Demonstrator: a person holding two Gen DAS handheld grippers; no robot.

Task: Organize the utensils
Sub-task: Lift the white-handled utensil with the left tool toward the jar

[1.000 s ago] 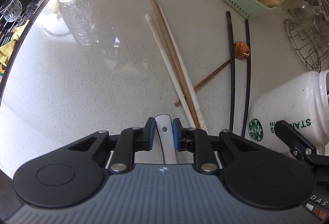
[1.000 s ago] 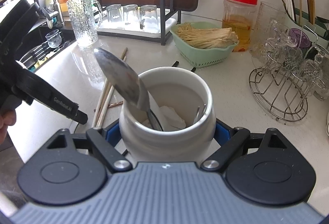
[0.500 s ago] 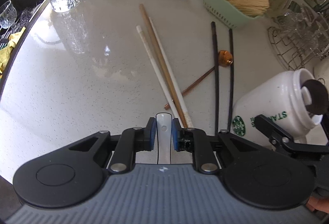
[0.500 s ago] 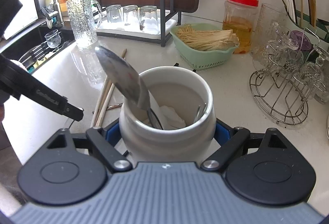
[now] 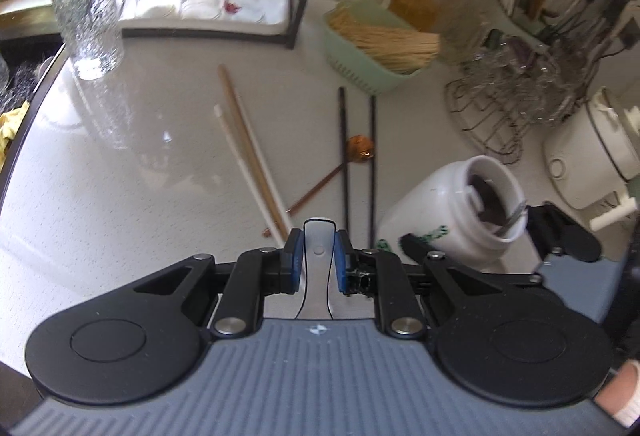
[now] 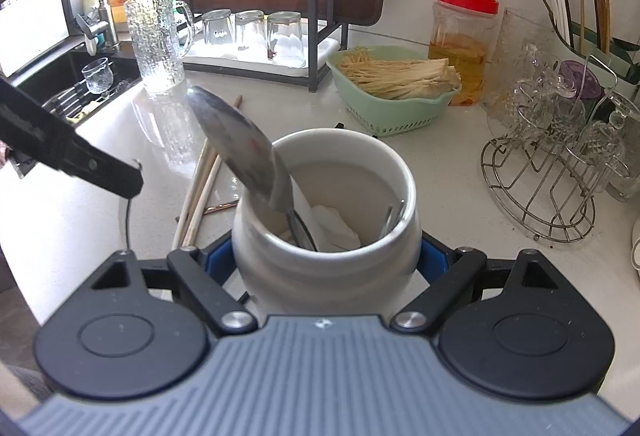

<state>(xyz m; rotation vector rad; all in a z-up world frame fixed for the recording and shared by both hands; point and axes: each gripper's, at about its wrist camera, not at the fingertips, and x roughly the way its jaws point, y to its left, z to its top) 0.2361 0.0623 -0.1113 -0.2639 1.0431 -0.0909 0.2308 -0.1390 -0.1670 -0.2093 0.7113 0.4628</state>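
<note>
The left gripper (image 5: 317,254) pinches a flat white utensil handle (image 5: 318,268) between its blue pads, above the near countertop (image 5: 120,175); the right gripper (image 6: 326,260) clamps the white ceramic jar (image 6: 324,276), tilted at the right. A large metal spoon (image 6: 240,143) leans from the jar's mouth; light chopsticks (image 5: 248,151), black chopsticks (image 5: 358,155) and a copper spoon (image 5: 358,149) lie farther out.

left tongs (image 5: 317,259) clamping utensil handle (image 5: 318,276)
</note>
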